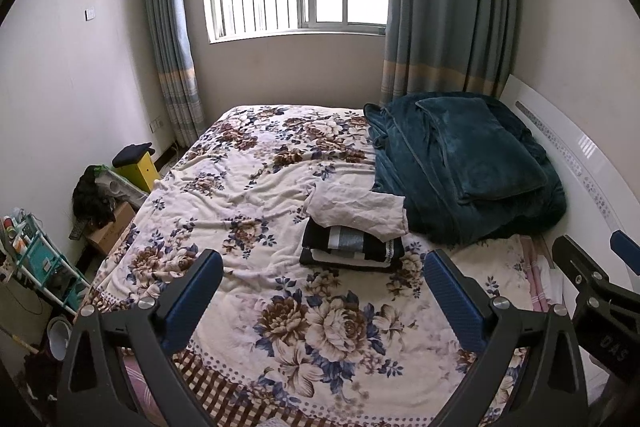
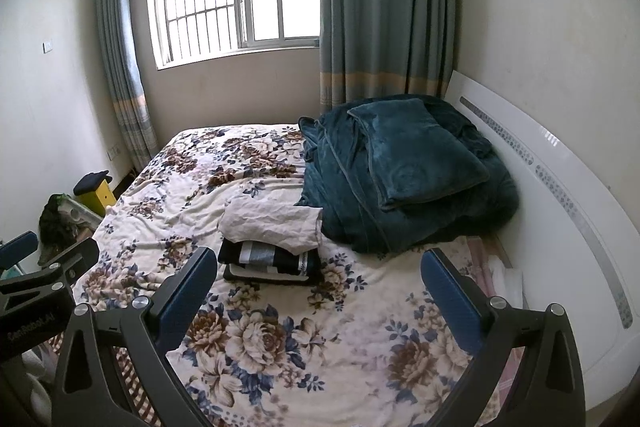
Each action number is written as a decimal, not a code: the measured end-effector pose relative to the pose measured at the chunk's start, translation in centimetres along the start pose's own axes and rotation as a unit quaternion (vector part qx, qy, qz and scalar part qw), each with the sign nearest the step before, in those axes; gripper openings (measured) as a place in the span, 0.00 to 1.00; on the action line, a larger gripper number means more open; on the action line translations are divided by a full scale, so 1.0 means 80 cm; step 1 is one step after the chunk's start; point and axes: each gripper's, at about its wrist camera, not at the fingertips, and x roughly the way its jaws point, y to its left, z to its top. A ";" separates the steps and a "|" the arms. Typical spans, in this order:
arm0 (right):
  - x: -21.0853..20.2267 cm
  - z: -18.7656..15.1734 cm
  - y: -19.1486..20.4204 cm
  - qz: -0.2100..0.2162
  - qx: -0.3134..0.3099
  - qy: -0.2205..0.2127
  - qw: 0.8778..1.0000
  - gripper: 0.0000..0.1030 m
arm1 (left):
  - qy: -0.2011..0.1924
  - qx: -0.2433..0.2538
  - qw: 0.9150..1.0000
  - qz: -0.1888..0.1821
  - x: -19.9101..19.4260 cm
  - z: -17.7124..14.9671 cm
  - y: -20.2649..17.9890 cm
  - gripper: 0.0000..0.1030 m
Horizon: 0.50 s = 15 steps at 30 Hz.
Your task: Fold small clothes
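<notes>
A folded off-white garment (image 1: 358,211) lies on top of a stack of folded dark clothes (image 1: 352,251) on the floral bedspread (image 1: 248,187). In the right wrist view the off-white garment (image 2: 272,223) tops the same stack (image 2: 272,261). My left gripper (image 1: 322,279) is open and empty, held above the near part of the bed, short of the stack. My right gripper (image 2: 318,277) is open and empty, at a similar distance. The right gripper shows at the right edge of the left wrist view (image 1: 600,267); the left gripper shows at the left edge of the right wrist view (image 2: 44,259).
A heap of teal blankets (image 1: 460,167) lies right of the stack against the white headboard (image 1: 580,155). Pink-striped cloth (image 1: 536,275) sits near the headboard. Boxes, a yellow stool (image 1: 138,167) and a teal rack (image 1: 44,259) stand left of the bed. A window and curtains are behind.
</notes>
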 end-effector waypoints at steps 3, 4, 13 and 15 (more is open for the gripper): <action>-0.001 -0.001 0.000 0.000 0.000 0.000 1.000 1.00 | 0.000 -0.001 1.000 0.000 0.000 -0.001 0.000 1.00; 0.000 0.000 0.000 0.001 -0.001 0.000 1.000 1.00 | -0.001 0.000 1.000 0.000 0.000 -0.001 -0.001 1.00; -0.005 0.001 0.002 0.002 -0.001 -0.005 1.000 1.00 | -0.001 0.000 1.000 0.001 -0.001 0.000 0.000 1.00; -0.006 0.000 0.002 0.002 0.000 -0.004 1.000 1.00 | -0.001 0.000 1.000 0.001 -0.001 0.000 0.000 1.00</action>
